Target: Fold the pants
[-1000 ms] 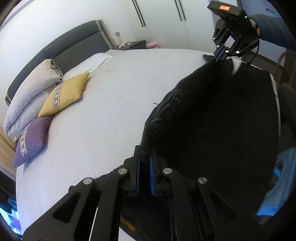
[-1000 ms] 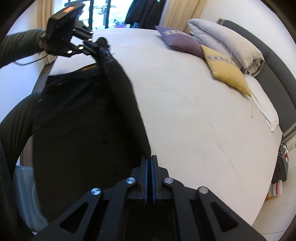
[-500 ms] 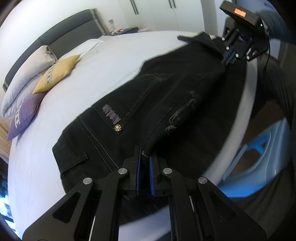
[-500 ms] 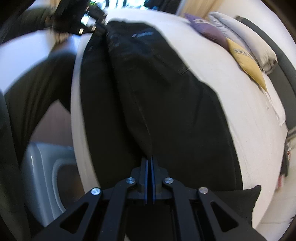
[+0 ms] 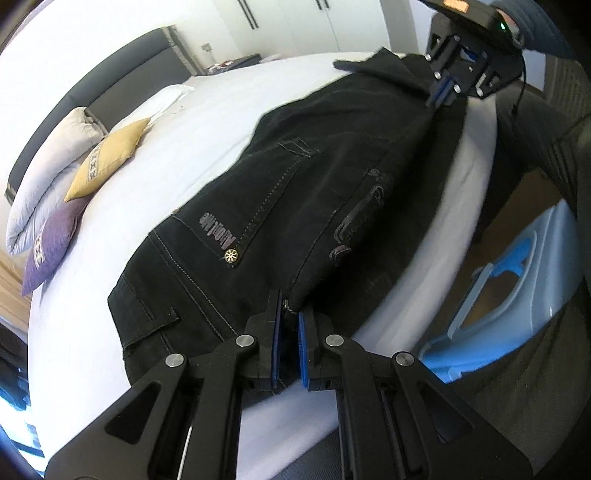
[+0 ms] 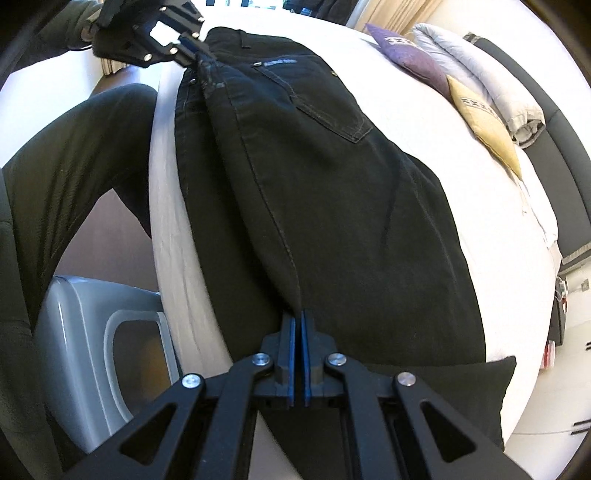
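Currently: black pants [image 5: 295,206] folded lengthwise, laid along the near edge of the bed [image 5: 177,140]. Left tool [image 5: 287,347] pinches the waist end; right tool [image 6: 297,360] pinches the leg end. Step: laying flat. Next, likely: release, then fold crosswise.

The left hand-held gripper [image 5: 287,325] and the right hand-held gripper [image 6: 297,332] both point steeply downward with jaws clamped on a pinch of dark cloth, each held at the far end by a dark-sleeved arm [image 5: 535,26].
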`<state>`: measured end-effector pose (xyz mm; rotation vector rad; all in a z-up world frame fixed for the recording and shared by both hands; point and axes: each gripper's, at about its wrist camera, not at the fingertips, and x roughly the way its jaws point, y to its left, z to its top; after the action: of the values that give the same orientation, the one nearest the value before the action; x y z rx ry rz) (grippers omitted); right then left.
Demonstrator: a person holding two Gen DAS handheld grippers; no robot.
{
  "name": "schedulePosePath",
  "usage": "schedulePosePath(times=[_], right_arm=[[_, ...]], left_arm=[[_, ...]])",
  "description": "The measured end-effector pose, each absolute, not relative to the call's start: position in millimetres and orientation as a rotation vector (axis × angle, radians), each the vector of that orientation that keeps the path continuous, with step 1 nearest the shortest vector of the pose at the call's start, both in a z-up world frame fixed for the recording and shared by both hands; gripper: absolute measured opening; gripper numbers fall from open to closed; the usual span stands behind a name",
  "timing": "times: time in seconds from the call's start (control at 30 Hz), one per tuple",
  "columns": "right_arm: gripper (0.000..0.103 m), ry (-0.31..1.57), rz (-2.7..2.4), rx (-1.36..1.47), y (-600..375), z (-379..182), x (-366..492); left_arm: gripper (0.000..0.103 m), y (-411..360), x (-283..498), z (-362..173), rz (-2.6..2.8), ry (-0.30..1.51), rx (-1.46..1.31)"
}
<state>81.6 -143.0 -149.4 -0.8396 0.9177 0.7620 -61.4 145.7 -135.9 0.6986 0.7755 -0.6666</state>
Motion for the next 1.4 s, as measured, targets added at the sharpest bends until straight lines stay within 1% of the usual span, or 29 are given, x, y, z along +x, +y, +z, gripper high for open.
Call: schedulePosePath(times=[0.17,0.4,0.5,0.67,0.73,0.8,0.83,0.9,0.93,1.0,1.03,1.1,1.17,1.23,1.27,1.3,1.37,1.4], right_arm=[[0.004,0.914,0.74,-0.805,-149,-158,53],[0.004,0.864,0.697,-0.86,-140,-145,36],[0.004,0.861,0.687,-0.843,-140,-144,32],[0.005,0.896,0.685,-0.844,-141,-161,29],[0.005,0.89,0.658,-0.858,-140,-173,31],[0.005,0.876,0.646,-0.855,-140,-173,30],[0.007,0.869,0.644,-0.841,-142,-171,29],[0.015,0.876,0.649,-0.798,-148,-170,29],[0.017,0.884,0.648,-0.783,-150,-169,29],[0.032,0.902,0.656,-0.742,-156,-166,28],[0.034,0.909,0.66,-0.709,-161,-163,27],[0.034,0.922,0.66,-0.628,-172,-157,28],[0.034,0.935,0.639,-0.5,-190,-146,34],[0.038,0.934,0.561,-0.355,-216,-132,49],[0.042,0.928,0.524,-0.299,-227,-126,56],[0.05,0.918,0.462,-0.216,-245,-118,66],[0.061,0.898,0.305,-0.079,-280,-106,87],[0.062,0.889,0.235,-0.017,-297,-100,98]], left_arm=[[0.007,138,-56,-152,-0.661,0.798,0.725],[0.007,136,-58,-150,-0.651,0.769,0.76],[0.007,137,-56,-153,-0.646,0.774,0.744],[0.008,144,-51,-171,-0.647,0.795,0.737],[0.011,144,-47,-178,-0.642,0.794,0.737],[0.011,144,-45,-179,-0.641,0.785,0.734],[0.011,143,-45,-179,-0.639,0.782,0.738],[0.011,144,-45,-184,-0.632,0.779,0.741],[0.012,143,-44,-186,-0.628,0.778,0.742],[0.012,144,-43,-189,-0.619,0.777,0.739],[0.012,144,-43,-190,-0.613,0.776,0.741],[0.012,142,-43,-190,-0.605,0.776,0.741],[0.012,140,-43,-191,-0.592,0.776,0.745],[0.012,139,-42,-191,-0.578,0.777,0.751],[0.012,136,-42,-191,-0.572,0.78,0.752],[0.012,136,-41,-191,-0.567,0.784,0.751],[0.012,137,-41,-192,-0.559,0.788,0.748],[0.012,135,-40,-192,-0.556,0.791,0.744]])
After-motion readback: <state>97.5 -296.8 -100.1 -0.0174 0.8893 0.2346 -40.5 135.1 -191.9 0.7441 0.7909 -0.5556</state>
